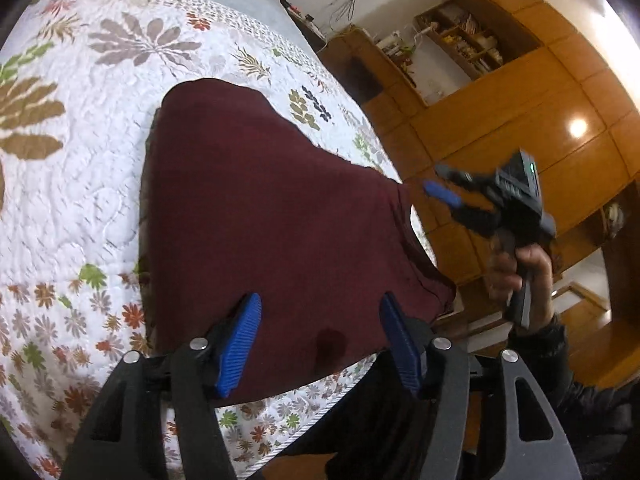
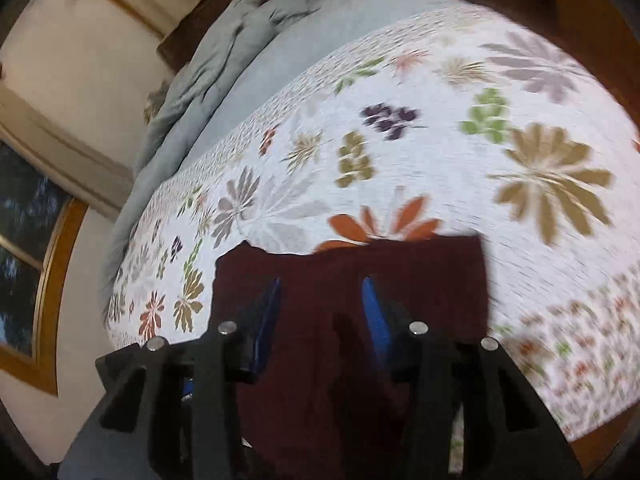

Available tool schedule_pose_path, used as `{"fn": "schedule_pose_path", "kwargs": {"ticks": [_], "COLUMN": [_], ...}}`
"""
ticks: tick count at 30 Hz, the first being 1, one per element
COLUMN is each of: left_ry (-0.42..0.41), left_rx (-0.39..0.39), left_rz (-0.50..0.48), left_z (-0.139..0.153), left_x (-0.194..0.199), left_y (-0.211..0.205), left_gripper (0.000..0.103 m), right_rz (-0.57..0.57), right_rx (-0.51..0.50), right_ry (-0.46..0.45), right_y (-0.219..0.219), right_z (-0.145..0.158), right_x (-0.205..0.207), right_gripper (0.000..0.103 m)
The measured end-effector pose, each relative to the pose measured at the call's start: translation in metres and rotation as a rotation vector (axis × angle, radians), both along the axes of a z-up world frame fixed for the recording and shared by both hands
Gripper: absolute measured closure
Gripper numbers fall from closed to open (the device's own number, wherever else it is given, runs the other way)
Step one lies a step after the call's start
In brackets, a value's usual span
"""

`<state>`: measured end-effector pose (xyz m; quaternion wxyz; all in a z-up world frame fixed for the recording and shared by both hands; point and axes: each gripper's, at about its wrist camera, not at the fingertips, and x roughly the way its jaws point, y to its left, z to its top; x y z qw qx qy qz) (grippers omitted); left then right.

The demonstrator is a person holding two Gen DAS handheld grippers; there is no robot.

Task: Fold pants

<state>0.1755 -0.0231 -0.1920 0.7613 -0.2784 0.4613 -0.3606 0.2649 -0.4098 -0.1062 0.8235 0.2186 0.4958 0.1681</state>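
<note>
Your left gripper (image 1: 320,340) and right gripper (image 2: 320,320) both hover with jaws apart, gripping nothing, above the folded maroon pants (image 1: 272,208) lying on the floral bedspread (image 1: 80,200).

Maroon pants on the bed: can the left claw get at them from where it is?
Probably yes. The left claw hangs open right over the maroon pants, nothing between them; the right claw is off past the quilt's edge.
</note>
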Motion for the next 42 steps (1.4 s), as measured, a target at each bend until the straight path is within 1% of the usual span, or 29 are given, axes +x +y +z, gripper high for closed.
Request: {"fn": "schedule_pose_path", "kwargs": {"ticks": [2, 3, 5, 8, 9, 10, 11, 13, 15, 16, 18, 19, 21, 24, 25, 26, 27, 28, 29, 30, 31, 33, 34, 35, 37, 38, 39, 40, 42], "left_ry": [-0.015, -0.021, -0.031, -0.041, -0.043, -0.035, -0.026, -0.018, -0.029, -0.046, -0.082, -0.113, -0.177, -0.167, -0.145, -0.111, -0.082, -0.058, -0.042, -0.04, -0.045, -0.054, -0.053, -0.051, -0.064, -0.071, -0.092, -0.129, -0.19], "left_rx": [0.001, -0.003, -0.007, -0.028, -0.037, -0.05, -0.066, -0.094, -0.098, -0.099, -0.099, -0.105, -0.111, -0.099, -0.08, -0.057, -0.051, -0.05, -0.049, -0.048, -0.043, -0.036, -0.036, -0.034, -0.03, -0.048, -0.072, -0.092, -0.123], "left_rz": [-0.002, 0.0, 0.001, 0.012, 0.016, 0.02, 0.021, 0.015, 0.029, 0.039, 0.047, 0.037, -0.019, -0.092, -0.106, -0.105, -0.104, -0.107, -0.111, -0.116, -0.121, -0.126, -0.126, -0.127, -0.135, -0.147, -0.157, -0.154, -0.115], "left_z": [-0.003, -0.004, -0.005, -0.008, -0.01, -0.013, -0.015, -0.016, -0.012, -0.006, 0.008, 0.017, 0.035, 0.033, 0.023, 0.009, -0.002, -0.011, -0.019, -0.021, -0.022, -0.021, -0.02, -0.016, -0.004, 0.01, 0.022, 0.038, 0.063], "left_x": [-0.001, -0.004, -0.007, -0.012, -0.012, -0.014, -0.015, -0.015, -0.017, -0.02, -0.024, -0.028, -0.036, -0.037, -0.036, -0.034, -0.032, -0.03, -0.03, -0.031, -0.032, -0.033, -0.034, -0.036, -0.039, -0.041, -0.042, -0.042, -0.032], "left_y": [-0.001, 0.001, 0.002, 0.005, 0.006, 0.007, 0.01, 0.011, 0.014, 0.016, 0.015, 0.014, 0.002, -0.024, -0.03, -0.034, -0.035, -0.036, -0.037, -0.039, -0.04, -0.042, -0.042, -0.045, -0.044, -0.042, -0.036, -0.03, -0.014], "left_gripper": [0.041, 0.041, 0.041, 0.041, 0.041, 0.041, 0.041, 0.041, 0.041, 0.04, 0.036, 0.035, 0.033, 0.031, 0.031, 0.031, 0.031, 0.033, 0.033, 0.033, 0.032, 0.031, 0.031, 0.031, 0.031, 0.03, 0.03, 0.028, 0.018], "right_rz": [0.03, 0.057, 0.154, 0.225, 0.209, 0.197, 0.197, 0.196, 0.193, 0.202, 0.235, 0.249, 0.294, 0.375, 0.392, 0.402, 0.409, 0.404, 0.392, 0.374, 0.365, 0.349, 0.349, 0.356, 0.358, 0.343, 0.319, 0.277, 0.248], "right_rx": [0.078, 0.124, 0.232, 0.296, 0.27, 0.254, 0.242, 0.241, 0.189, 0.171, 0.202, 0.22, 0.284, 0.37, 0.366, 0.309, 0.27, 0.252, 0.286, 0.282, 0.282, 0.374, 0.393, 0.36, 0.222, 0.204, 0.227, 0.275, 0.306], "right_ry": [-0.023, -0.006, 0.051, 0.144, 0.187, 0.237, 0.268, 0.32, 0.322, 0.294, 0.221, 0.197, 0.207, 0.292, 0.317, 0.33, 0.35, 0.365, 0.385, 0.36, 0.314, 0.264, 0.265, 0.28, 0.347, 0.339, 0.314, 0.264, 0.206], "right_y": [0.0, 0.009, 0.04, 0.077, 0.077, 0.073, 0.068, 0.054, 0.052, 0.056, 0.07, 0.078, 0.103, 0.142, 0.151, 0.158, 0.16, 0.159, 0.153, 0.148, 0.145, 0.139, 0.139, 0.143, 0.151, 0.144, 0.133, 0.108, 0.076], "right_z": [0.004, 0.002, -0.013, -0.05, -0.067, -0.085, -0.097, -0.11, -0.095, -0.083, -0.06, -0.053, -0.053, -0.08, -0.09, -0.103, -0.116, -0.124, -0.129, -0.122, -0.111, -0.097, -0.097, -0.101, -0.118, -0.114, -0.103, -0.084, -0.06], "right_x": [-0.008, -0.007, 0.001, 0.016, 0.018, 0.018, 0.016, 0.011, 0.008, 0.009, 0.015, 0.021, 0.041, 0.071, 0.078, 0.085, 0.092, 0.096, 0.101, 0.104, 0.105, 0.111, 0.112, 0.112, 0.11, 0.108, 0.104, 0.095, 0.074], "right_gripper": [0.056, 0.052, 0.052, 0.054, 0.062, 0.088, 0.103, 0.103, 0.099, 0.083, 0.067, 0.066, 0.066, 0.067, 0.072, 0.08, 0.103, 0.103, 0.103, 0.099, 0.086, 0.069, 0.069, 0.068, 0.089, 0.086, 0.069, 0.059, 0.057]}}
